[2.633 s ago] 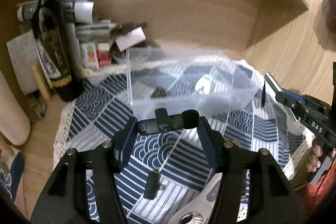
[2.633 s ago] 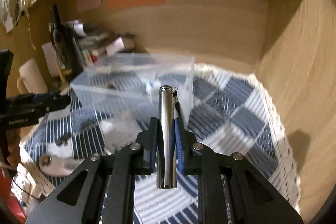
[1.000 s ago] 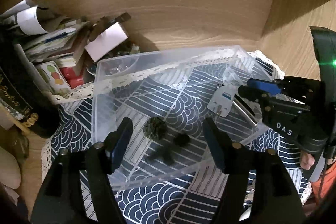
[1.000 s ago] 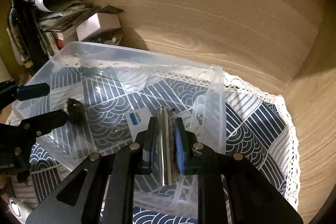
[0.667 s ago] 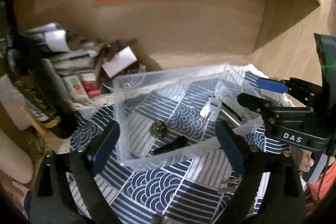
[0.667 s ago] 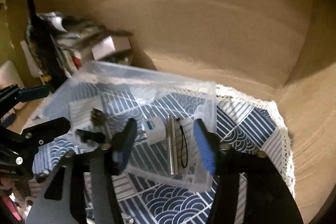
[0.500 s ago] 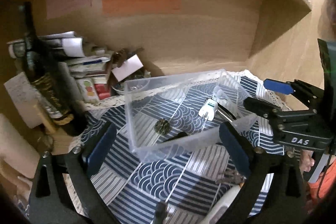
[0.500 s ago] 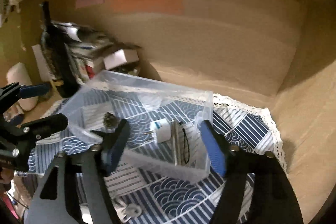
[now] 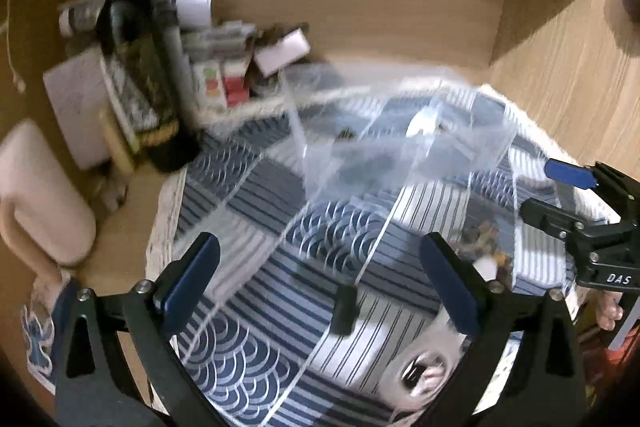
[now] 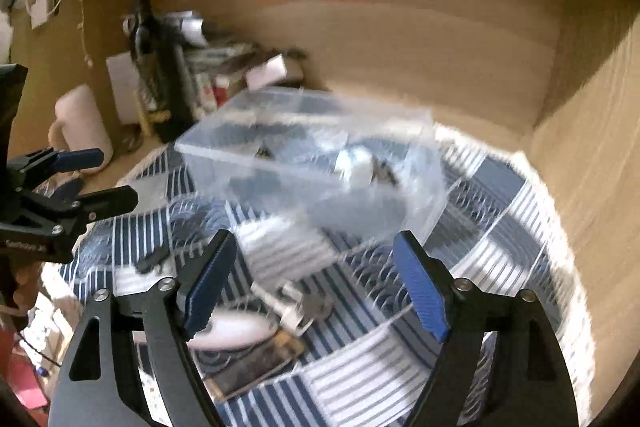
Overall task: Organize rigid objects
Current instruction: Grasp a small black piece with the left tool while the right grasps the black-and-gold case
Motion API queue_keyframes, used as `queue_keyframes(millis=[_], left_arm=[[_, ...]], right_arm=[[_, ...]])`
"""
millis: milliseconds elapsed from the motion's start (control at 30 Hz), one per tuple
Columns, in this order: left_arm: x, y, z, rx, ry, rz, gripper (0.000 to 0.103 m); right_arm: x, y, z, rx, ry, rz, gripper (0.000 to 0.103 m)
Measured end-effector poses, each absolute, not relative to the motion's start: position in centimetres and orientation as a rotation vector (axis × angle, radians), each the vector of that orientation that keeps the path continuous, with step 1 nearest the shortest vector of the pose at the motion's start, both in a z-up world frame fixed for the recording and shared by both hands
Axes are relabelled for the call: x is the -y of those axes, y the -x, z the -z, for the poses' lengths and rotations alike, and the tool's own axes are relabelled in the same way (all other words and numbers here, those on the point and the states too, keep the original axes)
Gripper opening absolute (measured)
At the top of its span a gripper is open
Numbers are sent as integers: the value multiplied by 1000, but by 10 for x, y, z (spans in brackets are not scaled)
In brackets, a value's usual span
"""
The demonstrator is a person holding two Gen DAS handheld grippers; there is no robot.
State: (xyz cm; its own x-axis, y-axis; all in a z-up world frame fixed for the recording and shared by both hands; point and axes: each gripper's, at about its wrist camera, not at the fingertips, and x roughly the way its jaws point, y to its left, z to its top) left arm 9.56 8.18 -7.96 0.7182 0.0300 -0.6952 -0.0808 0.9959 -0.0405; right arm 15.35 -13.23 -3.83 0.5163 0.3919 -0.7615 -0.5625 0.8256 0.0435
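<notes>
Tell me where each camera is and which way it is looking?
Left wrist: sits on the left gripper, looking forward over the patterned cloth to the clear plastic box and the wine bottle; its open fingers and the right gripper show.
Right wrist: sits on the right gripper, looking at the box from the other side; its open fingers and the left gripper show.
Both share the box, the bottle, the cloth and the wooden back wall.

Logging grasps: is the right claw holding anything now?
No: the right claw is open, nothing between its blue pads.
</notes>
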Motion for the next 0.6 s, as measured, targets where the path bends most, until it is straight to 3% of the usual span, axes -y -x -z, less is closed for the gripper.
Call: queue_keyframes(millis=[333, 367, 433, 500, 600], left_arm=[[-79, -78, 112, -783, 52, -57, 100], [-78, -78, 114, -783, 46, -49, 98], [-75, -81, 120, -804, 36, -24, 84], [-75, -87, 126, -838, 48, 2, 82], [-75, -93, 132, -868, 74, 30, 72]], right_arm=[[137, -119, 84, -987, 192, -566, 80], [137, -117, 88, -998, 186, -565, 80], [136, -114, 93, -1010, 189, -568, 80], [133, -111, 97, -1004, 206, -561, 80], [133, -108, 100, -992, 235, -542, 79]])
